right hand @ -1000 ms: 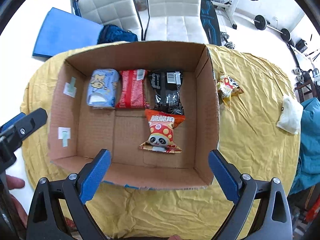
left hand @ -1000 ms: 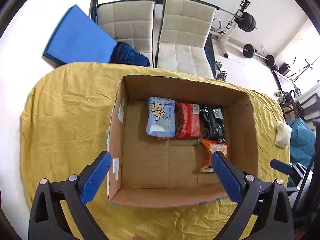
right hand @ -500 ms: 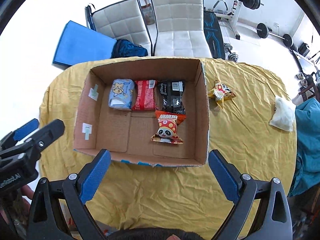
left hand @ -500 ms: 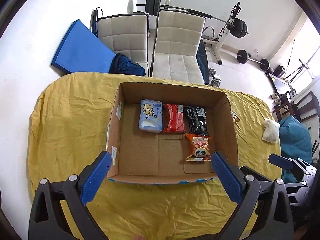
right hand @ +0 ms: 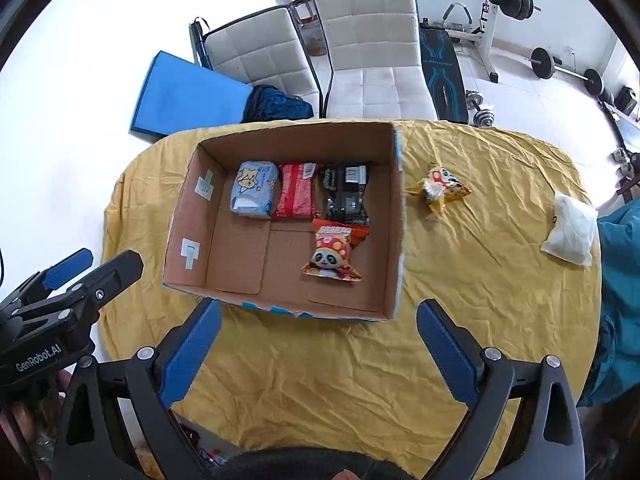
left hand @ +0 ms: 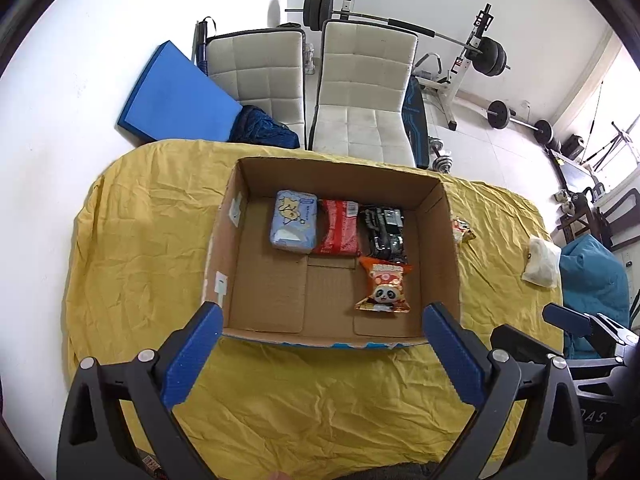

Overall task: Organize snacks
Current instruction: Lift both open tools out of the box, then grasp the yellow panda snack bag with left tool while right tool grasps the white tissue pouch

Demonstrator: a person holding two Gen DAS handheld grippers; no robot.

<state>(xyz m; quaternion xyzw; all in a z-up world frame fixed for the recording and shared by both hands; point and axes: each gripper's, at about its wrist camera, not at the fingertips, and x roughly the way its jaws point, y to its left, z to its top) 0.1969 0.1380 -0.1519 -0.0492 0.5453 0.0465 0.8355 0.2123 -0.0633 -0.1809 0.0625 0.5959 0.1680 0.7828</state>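
An open cardboard box sits on the yellow tablecloth. Along its far wall lie a light blue pack, a red pack and a black pack. In front of the black one lies an orange panda snack bag. A yellow-orange snack bag lies on the cloth right of the box. My left gripper and right gripper both hang open and empty above the cloth, near the box's front wall.
A white pouch lies at the table's right edge, beside a teal bag. Two white chairs, a blue mat and weight equipment stand behind the table. The yellow cloth in front of the box is bare.
Both grippers have pulled back and up from the box, so more of the table shows. The panda bag stays where it lay inside the box.
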